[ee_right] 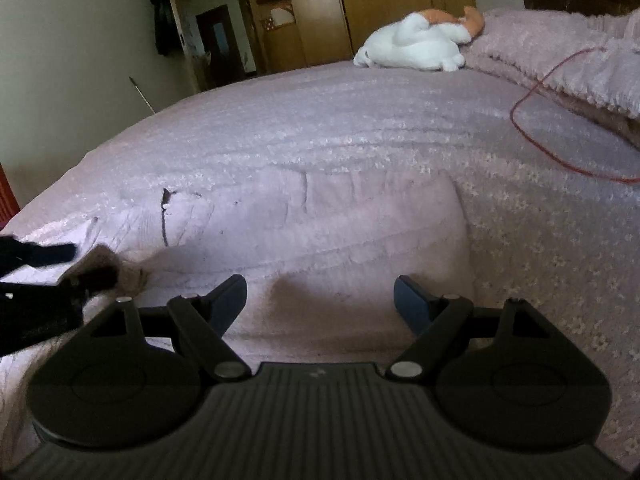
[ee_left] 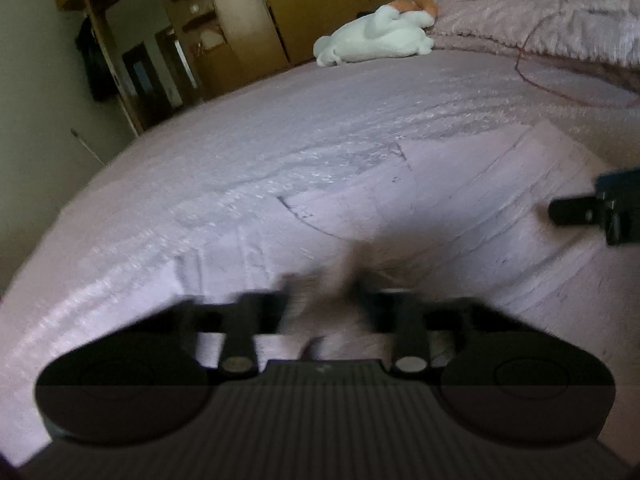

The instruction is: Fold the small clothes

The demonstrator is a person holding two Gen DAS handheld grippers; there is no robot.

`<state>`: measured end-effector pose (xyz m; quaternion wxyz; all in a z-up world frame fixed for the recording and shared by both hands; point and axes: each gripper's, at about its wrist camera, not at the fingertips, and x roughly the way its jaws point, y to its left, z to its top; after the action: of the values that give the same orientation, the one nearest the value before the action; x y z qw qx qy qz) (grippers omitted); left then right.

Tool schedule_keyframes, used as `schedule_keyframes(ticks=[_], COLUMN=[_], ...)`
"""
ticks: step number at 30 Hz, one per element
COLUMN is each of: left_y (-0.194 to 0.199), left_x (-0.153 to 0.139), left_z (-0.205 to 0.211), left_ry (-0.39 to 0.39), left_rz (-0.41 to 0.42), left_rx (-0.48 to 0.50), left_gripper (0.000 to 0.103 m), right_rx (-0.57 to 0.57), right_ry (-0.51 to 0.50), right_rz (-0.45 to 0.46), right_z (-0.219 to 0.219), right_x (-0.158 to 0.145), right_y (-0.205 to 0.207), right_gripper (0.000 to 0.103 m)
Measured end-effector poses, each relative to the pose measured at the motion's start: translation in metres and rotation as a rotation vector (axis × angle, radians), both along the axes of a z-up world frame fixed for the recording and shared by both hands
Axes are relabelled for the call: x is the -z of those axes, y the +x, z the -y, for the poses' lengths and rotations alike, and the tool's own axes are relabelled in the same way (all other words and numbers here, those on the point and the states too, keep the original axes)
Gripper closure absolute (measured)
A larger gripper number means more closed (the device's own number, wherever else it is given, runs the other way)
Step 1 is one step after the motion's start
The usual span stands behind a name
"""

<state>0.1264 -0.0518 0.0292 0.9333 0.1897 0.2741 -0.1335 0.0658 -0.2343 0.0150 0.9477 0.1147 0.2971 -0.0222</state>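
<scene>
Left-wrist view: left gripper (ee_left: pixel 324 300) blurred with motion, fingers drawn in on a bunched, brownish-pink corner of the pink garment (ee_left: pixel 460 200), apparently clamped on it, though too smeared to be sure. Best carried low and level across the garment, with the pinch kept on the very edge so that the fold lands straight and drags no bedspread (ee_left: pixel 240 152) up with it. Right gripper (ee_right: pixel 320 292) spread wide and empty, poised just above the near edge of the garment; well placed to pin that edge down while the lifted corner travels over. Garment itself flat on the bedspread, nearly the same pink, so outline faint; only dark seams and a few creases to mark it. Kind of garment not to be made out. Beyond the garment, a white and orange plush toy (ee_right: pixel 416 44) by the rumpled blanket (ee_right: pixel 560 52), and a red cord (ee_right: pixel 536 132) looping off frame. Garment's near hem hidden under both gripper bodies.
</scene>
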Motion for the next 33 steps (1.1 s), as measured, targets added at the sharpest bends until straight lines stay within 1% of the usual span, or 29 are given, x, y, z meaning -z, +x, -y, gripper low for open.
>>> schedule_keyframes(ticks=[1,4,5,6,8,9,10,12,13,14,15,16,17,18,19,21,22,24,26,27,29,30,31,32,33], left_y=[0.001,-0.002,-0.003,-0.003,0.000,0.002,0.005,0.009,0.009,0.008,0.007,0.005,0.003,0.000,-0.002,-0.006,-0.007,-0.009,-0.008,-0.004,0.004,0.005,0.004,0.004,0.005], left_x=[-0.001,-0.010,-0.012,-0.012,-0.008,-0.004,0.001,0.009,0.011,0.013,0.013,0.012,0.010,0.008,0.006,0.000,-0.002,-0.006,-0.004,0.000,0.011,0.016,0.017,0.017,0.016], left_z=[-0.001,-0.013,-0.019,-0.025,-0.034,-0.040,-0.046,-0.060,-0.065,-0.068,-0.070,-0.071,-0.072,-0.074,-0.078,-0.082,-0.083,-0.081,-0.080,-0.078,-0.076,-0.078,-0.079,-0.080,-0.081], left_ry=[-0.019,-0.066,-0.074,-0.063,0.002,0.028,0.040,0.013,-0.002,-0.010,-0.006,0.006,0.019,0.018,0.009,-0.034,-0.058,-0.083,-0.080,-0.065,-0.034,-0.042,-0.056,-0.051,-0.051], left_rz=[-0.004,0.044,0.061,0.076,0.104,0.099,0.075,-0.002,-0.024,-0.033,-0.026,-0.017,-0.010,-0.006,-0.008,-0.018,-0.015,0.003,0.007,-0.006,-0.052,-0.063,-0.052,-0.052,-0.055], left_rx=[-0.016,-0.090,-0.132,-0.180,-0.280,-0.314,-0.335,-0.358,-0.368,-0.383,-0.396,-0.410,-0.424,-0.431,-0.433,-0.432,-0.425,-0.409,-0.404,-0.408,-0.429,-0.434,-0.434,-0.440,-0.446], left_gripper=[0.091,0.092,0.092,0.092,0.090,0.090,0.090,0.086,0.082,0.074,0.068,0.054,0.042,0.039,0.038,0.037,0.037,0.037,0.036,0.036,0.035,0.035,0.033,0.029,0.028], right_rx=[0.000,0.000,-0.002,-0.003,-0.003,-0.004,-0.005,-0.007,-0.009,-0.009,-0.010,-0.011,-0.013,-0.015,-0.018,-0.020,-0.020,-0.012,-0.002,0.006,0.019,0.019,0.013,0.006,0.000], right_ry=[-0.014,-0.049,-0.055,-0.059,-0.066,-0.070,-0.074,-0.081,-0.083,-0.085,-0.086,-0.090,-0.096,-0.103,-0.111,-0.119,-0.115,-0.098,-0.093,-0.094,-0.090,-0.090,-0.103,-0.118,-0.134], right_rz=[-0.001,0.002,0.002,0.002,-0.001,-0.003,-0.005,-0.005,-0.006,-0.008,-0.012,-0.017,-0.020,-0.022,-0.022,-0.018,-0.009,0.014,0.034,0.033,-0.014,-0.030,-0.030,-0.037,-0.042], right_z=[-0.001,-0.004,-0.005,-0.005,-0.005,-0.006,-0.006,-0.007,-0.006,-0.007,-0.007,-0.007,-0.008,-0.009,-0.010,-0.011,-0.011,-0.010,-0.008,-0.007,-0.004,-0.003,-0.004,-0.007,-0.009], right_x=[0.001,-0.001,-0.001,-0.001,0.000,0.000,0.000,0.001,0.001,0.002,0.003,0.004,0.005,0.005,0.005,0.005,0.004,0.002,-0.001,-0.001,0.004,0.006,0.007,0.007,0.008], right_y=[0.001,0.000,0.000,0.001,0.001,0.002,0.002,0.002,0.002,0.003,0.004,0.005,0.006,0.007,0.007,0.006,0.005,0.004,0.002,0.002,0.007,0.010,0.011,0.012,0.013], right_gripper=[0.017,0.017,0.017,0.017,0.017,0.017,0.017,0.017,0.017,0.017,0.017,0.016,0.016,0.015,0.015,0.015,0.015,0.015,0.014,0.014,0.014,0.014,0.013,0.012,0.011])
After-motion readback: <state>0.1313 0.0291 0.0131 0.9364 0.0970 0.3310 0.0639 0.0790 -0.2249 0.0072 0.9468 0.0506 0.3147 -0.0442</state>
